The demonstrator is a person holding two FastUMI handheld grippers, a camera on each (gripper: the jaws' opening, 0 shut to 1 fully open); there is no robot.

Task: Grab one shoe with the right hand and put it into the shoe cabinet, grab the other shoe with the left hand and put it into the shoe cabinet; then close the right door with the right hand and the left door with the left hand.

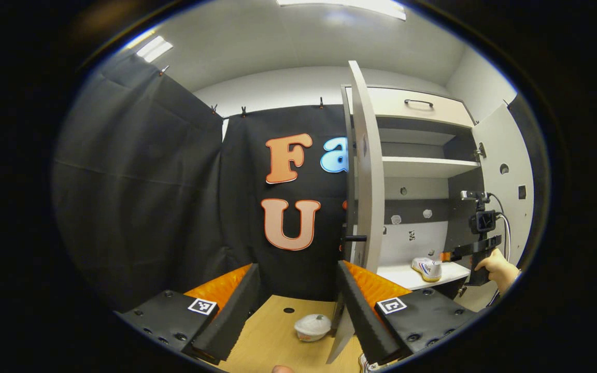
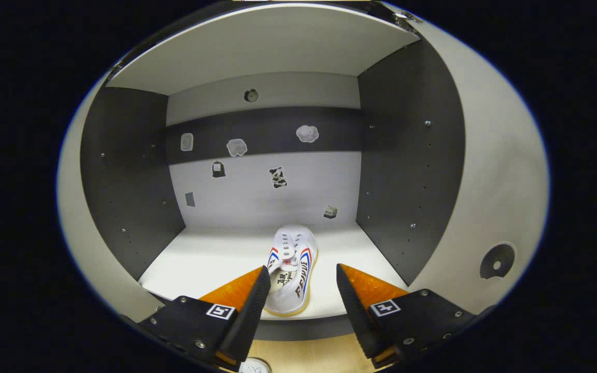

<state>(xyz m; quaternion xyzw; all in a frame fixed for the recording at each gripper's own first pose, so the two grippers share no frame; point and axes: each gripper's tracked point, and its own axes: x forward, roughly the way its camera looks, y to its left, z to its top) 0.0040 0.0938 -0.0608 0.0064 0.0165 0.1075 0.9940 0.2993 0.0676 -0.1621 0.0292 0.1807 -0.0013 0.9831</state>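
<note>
- One shoe [image 1: 312, 327] lies on the wooden floor [image 1: 272, 336] just ahead of my left gripper [image 1: 296, 305], between its wide-open, empty fingers, beside the left door [image 1: 368, 181]; I judge this hand nearer.
- Placed shoe [image 2: 290, 269] rests on the cabinet shelf [image 2: 210, 259], heel toward my right gripper [image 2: 302, 305], long axis pointing inward; that gripper is spread, gripping nothing.

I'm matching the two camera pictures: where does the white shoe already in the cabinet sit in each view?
Left gripper view: the white shoe sits low right, small, on the cabinet's bottom shelf, beside the right gripper.
Right gripper view: it lies low centre, toe pointing inward, between the open fingers.
Shared landmark: the cloud-shaped stickers on the dark back band.
</note>
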